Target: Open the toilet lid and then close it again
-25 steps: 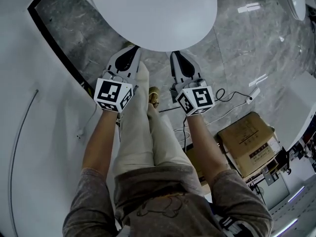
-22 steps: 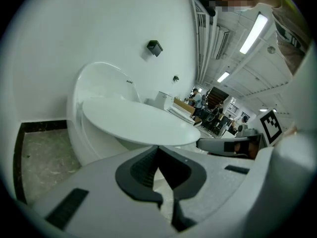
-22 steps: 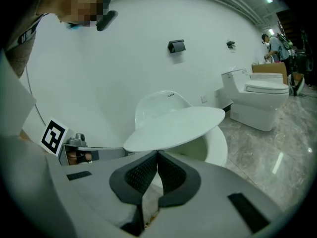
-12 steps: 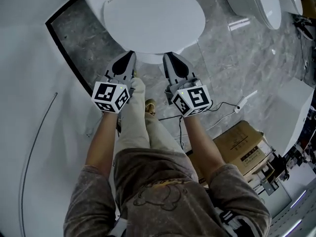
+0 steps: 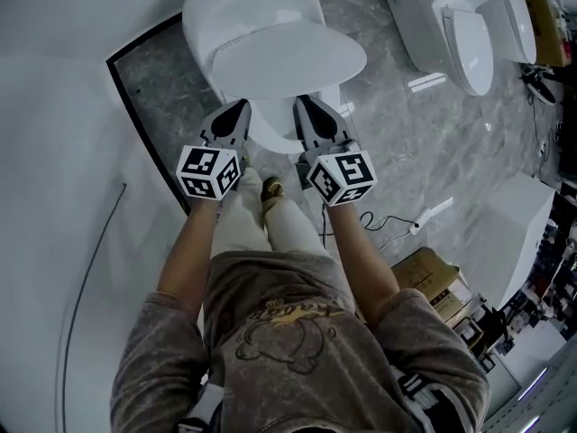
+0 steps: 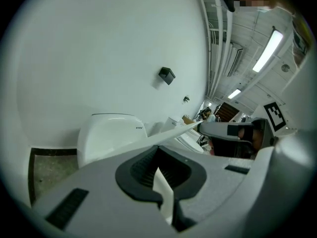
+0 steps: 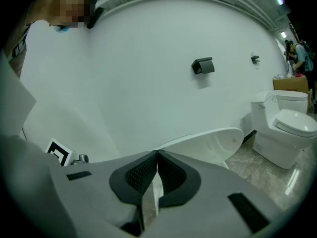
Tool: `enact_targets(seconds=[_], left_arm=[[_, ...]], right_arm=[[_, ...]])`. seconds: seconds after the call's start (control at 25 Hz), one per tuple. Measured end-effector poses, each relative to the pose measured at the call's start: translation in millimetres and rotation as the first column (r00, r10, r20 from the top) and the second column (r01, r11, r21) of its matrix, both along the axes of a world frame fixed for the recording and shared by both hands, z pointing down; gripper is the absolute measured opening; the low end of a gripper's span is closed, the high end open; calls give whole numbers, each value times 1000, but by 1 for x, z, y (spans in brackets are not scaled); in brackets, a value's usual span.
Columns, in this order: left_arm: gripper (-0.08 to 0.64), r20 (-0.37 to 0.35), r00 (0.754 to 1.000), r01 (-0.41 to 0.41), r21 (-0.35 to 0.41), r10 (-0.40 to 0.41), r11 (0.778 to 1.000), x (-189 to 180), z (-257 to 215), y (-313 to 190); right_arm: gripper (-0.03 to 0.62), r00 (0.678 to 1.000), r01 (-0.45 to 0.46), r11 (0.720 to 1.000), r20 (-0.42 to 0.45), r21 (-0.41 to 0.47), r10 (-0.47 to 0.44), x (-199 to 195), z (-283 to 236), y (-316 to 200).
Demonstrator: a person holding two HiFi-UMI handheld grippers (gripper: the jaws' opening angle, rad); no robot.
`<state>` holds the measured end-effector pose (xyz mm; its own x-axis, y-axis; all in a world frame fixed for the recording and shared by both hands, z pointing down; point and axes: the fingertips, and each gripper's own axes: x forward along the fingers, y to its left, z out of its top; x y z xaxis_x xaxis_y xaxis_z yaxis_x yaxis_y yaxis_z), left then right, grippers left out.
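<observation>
A white toilet (image 5: 257, 3) stands against the wall at the top of the head view. Its oval lid (image 5: 288, 57) is tilted up at the front, with the seat rim (image 5: 270, 132) showing beneath it. My left gripper (image 5: 238, 106) and right gripper (image 5: 303, 103) are side by side at the lid's front edge, tips under it, both shut. In the left gripper view the lid (image 6: 171, 131) runs as a thin white edge beyond my left gripper (image 6: 157, 150). In the right gripper view the raised lid (image 7: 208, 139) slopes up just beyond my right gripper (image 7: 157, 153).
A second toilet (image 5: 469, 34) stands to the right on the grey marble floor. A cardboard box (image 5: 433, 273) and a cable (image 5: 388, 220) lie at the right behind me. The white wall carries a black fixture (image 7: 203, 66). The person's legs (image 5: 261, 215) are between the grippers.
Both grippers have risen with the lid's front edge on them. The lid has tilted up off the seat. The whole toilet now shows, farther off in the head view.
</observation>
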<state>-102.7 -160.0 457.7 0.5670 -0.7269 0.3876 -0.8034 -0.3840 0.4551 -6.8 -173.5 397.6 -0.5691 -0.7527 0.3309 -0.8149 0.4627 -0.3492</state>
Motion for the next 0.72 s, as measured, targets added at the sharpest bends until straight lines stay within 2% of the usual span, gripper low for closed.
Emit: enact_targets(seconds=[0.24, 0.44, 0.72], left_arm=[[9, 14, 997, 73, -29, -73, 997, -21, -21, -41], [9, 19, 990, 140, -65, -139, 988, -35, -31, -73], [9, 32, 979, 201, -60, -200, 978, -53, -43, -110]], right_arm=[[28, 997, 80, 996, 6, 32, -80, -25, -26, -49], [28, 989, 150, 988, -11, 23, -150, -43, -38, -87], [28, 973, 229, 973, -15, 18, -229, -65, -49, -131]])
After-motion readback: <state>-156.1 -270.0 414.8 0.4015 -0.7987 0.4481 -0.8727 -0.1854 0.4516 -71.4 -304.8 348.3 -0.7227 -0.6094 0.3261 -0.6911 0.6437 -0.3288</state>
